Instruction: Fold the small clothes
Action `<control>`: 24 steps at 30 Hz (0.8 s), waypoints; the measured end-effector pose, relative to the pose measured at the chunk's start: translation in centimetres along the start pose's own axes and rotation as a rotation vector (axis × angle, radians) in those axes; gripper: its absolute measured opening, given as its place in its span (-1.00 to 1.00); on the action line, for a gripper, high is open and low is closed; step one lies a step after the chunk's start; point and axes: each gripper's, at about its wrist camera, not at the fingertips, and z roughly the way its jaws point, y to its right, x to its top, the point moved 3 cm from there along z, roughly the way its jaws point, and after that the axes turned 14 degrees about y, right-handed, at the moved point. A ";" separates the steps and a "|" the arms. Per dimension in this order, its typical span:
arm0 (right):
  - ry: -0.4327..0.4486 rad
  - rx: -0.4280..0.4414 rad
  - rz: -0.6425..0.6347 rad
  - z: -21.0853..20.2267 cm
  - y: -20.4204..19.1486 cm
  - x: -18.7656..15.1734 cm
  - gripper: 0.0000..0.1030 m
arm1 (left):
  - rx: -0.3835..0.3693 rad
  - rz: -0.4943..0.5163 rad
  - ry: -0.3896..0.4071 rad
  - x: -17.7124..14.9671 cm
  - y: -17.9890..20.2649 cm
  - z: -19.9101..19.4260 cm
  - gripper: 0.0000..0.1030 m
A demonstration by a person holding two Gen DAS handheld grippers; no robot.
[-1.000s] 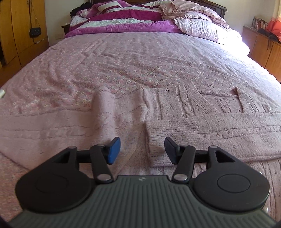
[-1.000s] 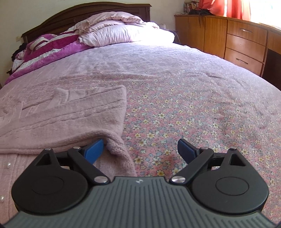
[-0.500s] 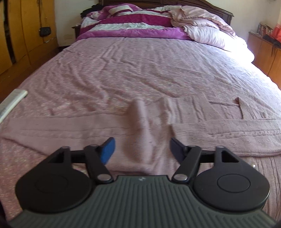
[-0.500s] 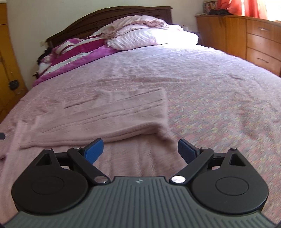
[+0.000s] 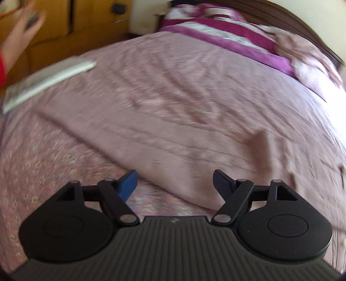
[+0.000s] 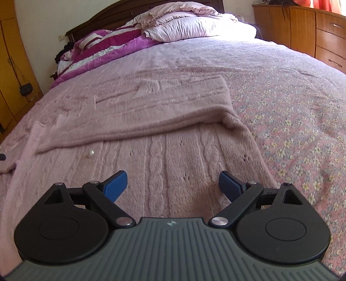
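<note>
- The right gripper (image 6: 173,183) hangs with jaws spread and empty above the cardigan (image 6: 164,151), over its cable-knit panel.
- The left gripper (image 5: 175,183) is likewise spread and empty, over the cardigan's near edge; that view is blurred.
- The cardigan lies flat on the bedspread (image 6: 292,103), a folded layer (image 6: 151,103) across it.
- Farther off lie a pillow (image 6: 194,28) and a quilt (image 6: 103,49).

The sweater (image 6: 164,134) lies spread on the bedspread (image 6: 292,112), with pillows (image 6: 194,28) behind at the headboard (image 6: 103,19).
</note>
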 end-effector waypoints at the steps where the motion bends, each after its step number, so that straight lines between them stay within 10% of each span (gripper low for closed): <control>1: 0.001 -0.004 -0.004 0.0 0.0 -0.1 0.86 | 0.025 -0.038 -0.012 0.0 -0.8 0.6 0.51; 10: 0.000 -0.018 -0.032 -0.1 -1.0 -0.6 0.88 | -0.002 -0.122 0.031 0.3 -3.4 3.4 0.52; 19: 0.016 -0.009 -0.010 -0.5 -1.3 -1.2 0.90 | 0.017 0.006 0.081 0.5 -2.0 5.2 0.45; 21: 0.016 -0.002 -0.009 -0.5 -1.3 -1.2 0.91 | 0.032 0.056 0.078 0.4 -1.4 5.3 0.20; 24: 0.021 0.002 -0.002 -0.6 -1.1 -1.3 0.92 | 0.008 0.079 0.067 0.6 -0.9 4.8 -0.73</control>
